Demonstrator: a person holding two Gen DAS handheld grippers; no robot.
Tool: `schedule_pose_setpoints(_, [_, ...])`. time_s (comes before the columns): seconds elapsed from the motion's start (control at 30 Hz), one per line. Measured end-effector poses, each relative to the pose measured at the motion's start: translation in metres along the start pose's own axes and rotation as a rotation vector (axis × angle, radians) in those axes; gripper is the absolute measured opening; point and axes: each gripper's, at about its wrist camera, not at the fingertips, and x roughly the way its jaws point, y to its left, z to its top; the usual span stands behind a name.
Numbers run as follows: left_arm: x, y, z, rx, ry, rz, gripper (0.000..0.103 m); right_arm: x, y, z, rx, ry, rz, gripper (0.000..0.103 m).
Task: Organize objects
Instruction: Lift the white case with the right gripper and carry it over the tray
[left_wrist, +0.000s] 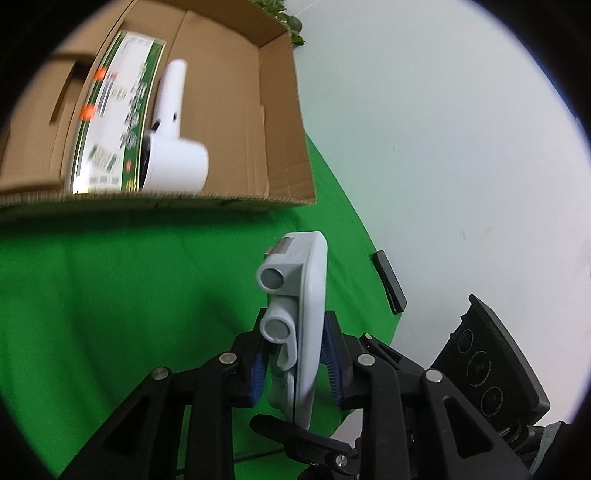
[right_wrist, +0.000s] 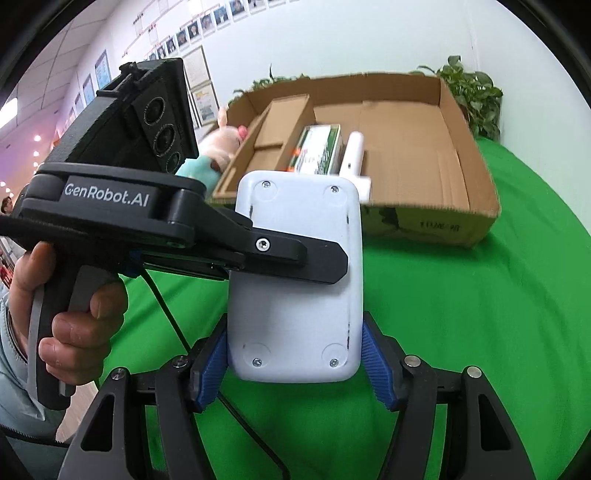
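A white plastic device (right_wrist: 295, 280) with screws in its flat back hangs above the green cloth, held by both grippers. My right gripper (right_wrist: 295, 365) clamps its near end, one blue pad on each side edge. My left gripper (right_wrist: 317, 260) comes in from the left and pinches it across its thickness. In the left wrist view the device (left_wrist: 310, 314) stands edge-on with grey tubular fittings on its face, and my left gripper (left_wrist: 295, 365) is shut on it. Beyond lies an open cardboard box (right_wrist: 436, 147), also the box (left_wrist: 258, 110).
In the box lie a green-and-white carton (left_wrist: 118, 110) and a white hair-dryer-shaped appliance (left_wrist: 173, 147). A pink and teal plush toy (right_wrist: 221, 144) sits left of the box, plants (right_wrist: 472, 96) behind it. A black flat object (left_wrist: 388, 280) lies at the cloth's edge. A hand (right_wrist: 74, 325) grips the left tool.
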Motion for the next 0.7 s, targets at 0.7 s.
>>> schedule_pose_setpoints(0.7, [-0.040, -0.070, 0.109, 0.251, -0.143, 0.113, 0.025, -0.022, -0.011, 0.114, -0.026, -0.206, -0.063, 0.062])
